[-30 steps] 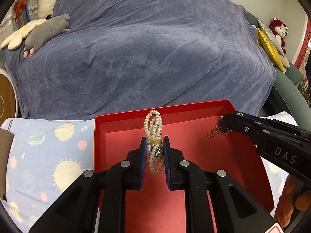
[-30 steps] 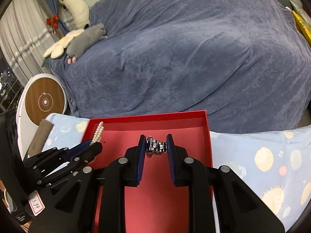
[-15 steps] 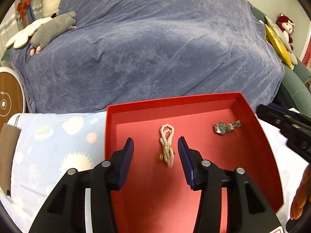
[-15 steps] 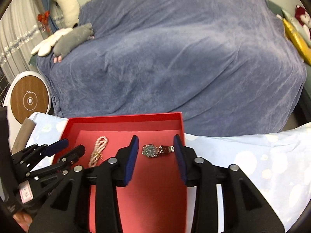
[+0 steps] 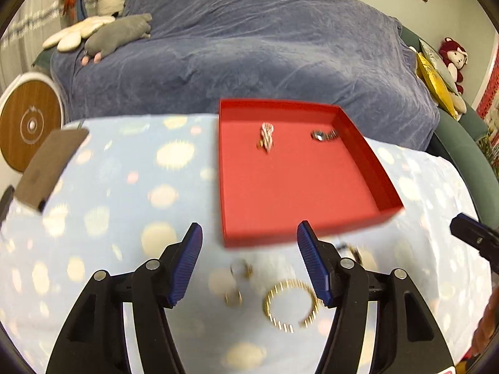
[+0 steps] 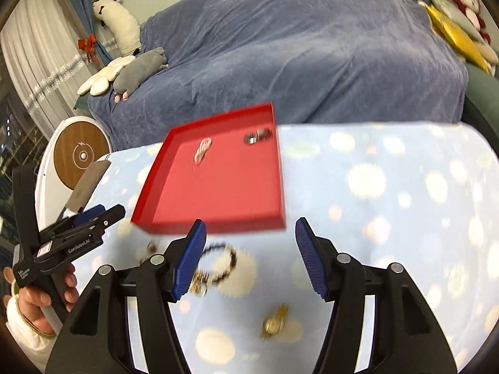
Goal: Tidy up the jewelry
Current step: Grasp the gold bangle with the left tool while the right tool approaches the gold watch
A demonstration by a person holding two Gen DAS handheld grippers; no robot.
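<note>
A red tray (image 5: pixel 368 180) (image 6: pixel 218 224) lies on the blue patterned cloth. Inside it at the far end rest a pearl bracelet (image 5: pixel 267 135) (image 6: pixel 202 150) and a silver watch (image 5: pixel 324 135) (image 6: pixel 257 136). My left gripper (image 5: pixel 248 238) hangs near the tray's front edge, its jaws opening with nothing between them. Below it on the cloth lie a gold bangle (image 5: pixel 291 305) and two small rings (image 5: pixel 240 269). My right gripper (image 6: pixel 249 233) is also opening and empty. A dark beaded bracelet (image 6: pixel 223 261) and a gold watch (image 6: pixel 274 322) lie on the cloth near its fingers.
A sofa under a blue-grey blanket (image 5: pixel 249 56) rises behind the table, with plush toys (image 5: pixel 118 31) on its left. A brown flat object (image 5: pixel 51 171) sits at the cloth's left edge. A round wooden disc (image 5: pixel 29 124) stands further left. A hand (image 6: pixel 40 299) holds the left gripper.
Both grippers let go of the pearl bracelet and the silver watch in the tray, opened wide and drew back toward the tray's near edge; loose jewelry on the cloth came into view.
</note>
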